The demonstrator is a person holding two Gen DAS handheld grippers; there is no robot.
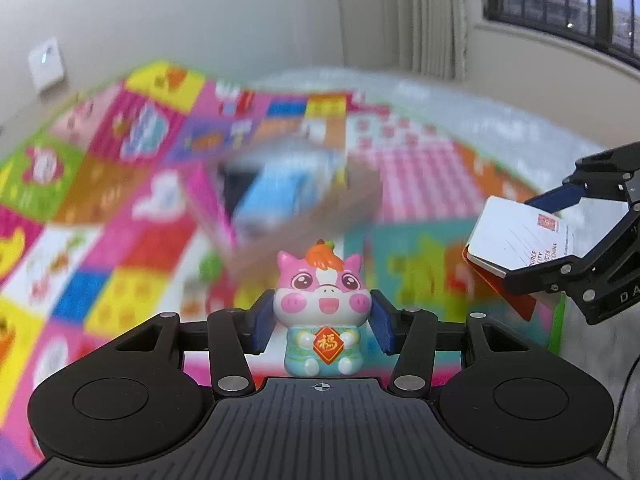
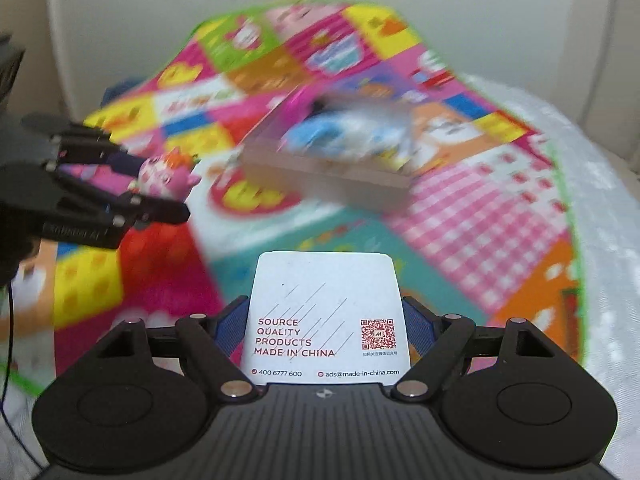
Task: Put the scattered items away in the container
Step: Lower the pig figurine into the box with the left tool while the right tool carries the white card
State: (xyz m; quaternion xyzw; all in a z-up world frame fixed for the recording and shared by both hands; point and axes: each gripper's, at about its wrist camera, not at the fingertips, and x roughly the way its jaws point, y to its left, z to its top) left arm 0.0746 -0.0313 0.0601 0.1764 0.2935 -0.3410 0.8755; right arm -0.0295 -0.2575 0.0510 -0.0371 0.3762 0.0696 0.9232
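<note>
My left gripper [image 1: 320,320] is shut on a pink pig figurine [image 1: 322,300] with an orange tuft and a mint outfit, held upright above the mat. In the right wrist view the same figurine [image 2: 168,174] shows at the left, between the left gripper's fingers [image 2: 124,160]. My right gripper [image 2: 326,328] is shut on a white card pack [image 2: 326,312] printed with red text and a QR code. That pack [image 1: 520,240] also appears at the right edge of the left wrist view. A shallow cardboard box [image 2: 332,176], blurred, lies on the mat ahead with a blue-and-white item [image 2: 344,132] inside.
A colourful patchwork play mat [image 2: 480,208] covers the floor, with a white fluffy rug [image 2: 600,184] along its right side. A pale wall [image 1: 200,12] stands behind, with a curtain [image 1: 432,20] and a window [image 1: 560,0] at the right.
</note>
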